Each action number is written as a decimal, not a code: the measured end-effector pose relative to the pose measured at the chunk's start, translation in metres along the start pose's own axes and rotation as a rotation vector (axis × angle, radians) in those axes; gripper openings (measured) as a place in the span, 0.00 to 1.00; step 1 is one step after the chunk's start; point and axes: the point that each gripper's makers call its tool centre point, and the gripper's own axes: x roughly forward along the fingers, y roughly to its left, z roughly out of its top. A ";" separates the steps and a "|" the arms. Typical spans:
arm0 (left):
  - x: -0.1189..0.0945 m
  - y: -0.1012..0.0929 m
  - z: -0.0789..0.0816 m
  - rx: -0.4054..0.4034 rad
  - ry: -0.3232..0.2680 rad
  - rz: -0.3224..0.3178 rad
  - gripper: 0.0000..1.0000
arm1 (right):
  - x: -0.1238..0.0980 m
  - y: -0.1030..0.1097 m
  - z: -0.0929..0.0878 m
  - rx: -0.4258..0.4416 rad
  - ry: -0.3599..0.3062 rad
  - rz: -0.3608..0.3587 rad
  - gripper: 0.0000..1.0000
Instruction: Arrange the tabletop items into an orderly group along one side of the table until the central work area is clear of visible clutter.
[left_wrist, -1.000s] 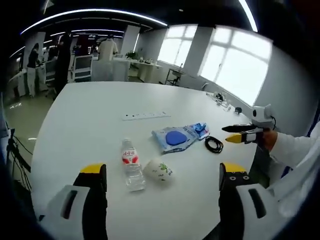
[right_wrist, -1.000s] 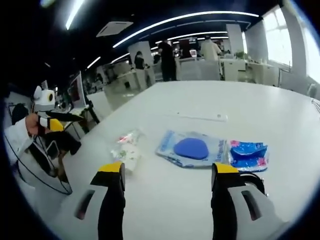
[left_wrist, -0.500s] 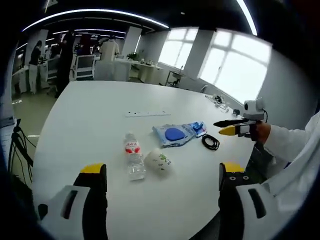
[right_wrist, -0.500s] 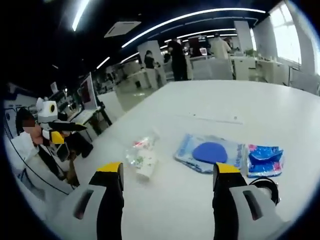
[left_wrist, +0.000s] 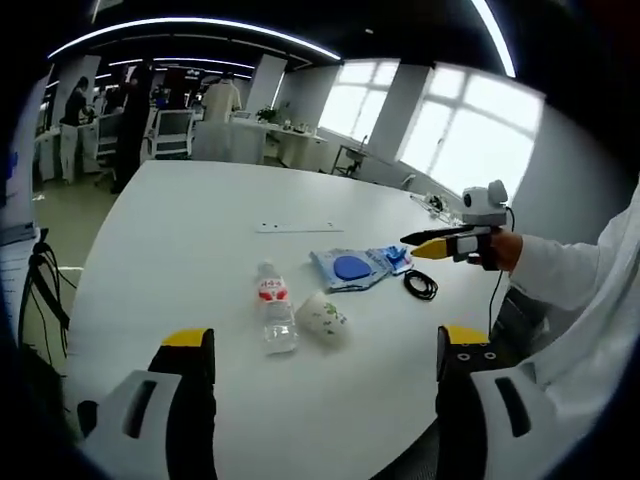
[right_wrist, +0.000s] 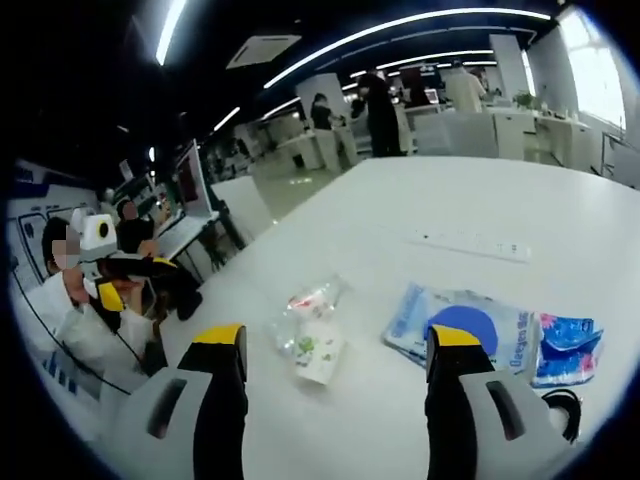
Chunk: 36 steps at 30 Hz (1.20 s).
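On the white table (left_wrist: 180, 230) a clear water bottle (left_wrist: 275, 310) with a red label lies on its side, touching a white paper cup (left_wrist: 322, 318) that is also tipped over. Beyond them lie a blue plastic bag (left_wrist: 350, 268), a small blue packet (left_wrist: 398, 258) and a coiled black cable (left_wrist: 421, 285). My left gripper (left_wrist: 325, 345) hangs open above the near table edge, empty. My right gripper (left_wrist: 440, 245) hovers over the cable side, held by a hand in a white sleeve. In the right gripper view, my right gripper (right_wrist: 337, 345) is open above the cup (right_wrist: 320, 355), bottle (right_wrist: 310, 300) and bag (right_wrist: 460, 325).
A white power strip (left_wrist: 293, 227) lies flat further along the table, also seen as the strip (right_wrist: 470, 245) beyond the bag. The left gripper (right_wrist: 110, 265) shows at the table's far side with a person. Desks, chairs and standing people fill the room behind.
Both views have drawn back and shifted, so the items look smaller. In the left gripper view the right gripper has risen and moved inward over the table. The items lie as before.
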 end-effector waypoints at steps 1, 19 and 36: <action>-0.001 0.002 0.000 -0.002 -0.001 0.001 0.94 | 0.005 0.001 0.001 -0.004 0.004 0.006 0.72; 0.000 0.023 -0.018 -0.063 0.007 0.000 0.94 | 0.120 0.013 0.003 0.071 0.112 0.159 0.67; 0.019 0.047 -0.020 -0.125 -0.006 -0.005 0.93 | 0.189 -0.008 -0.004 0.391 0.148 0.220 0.54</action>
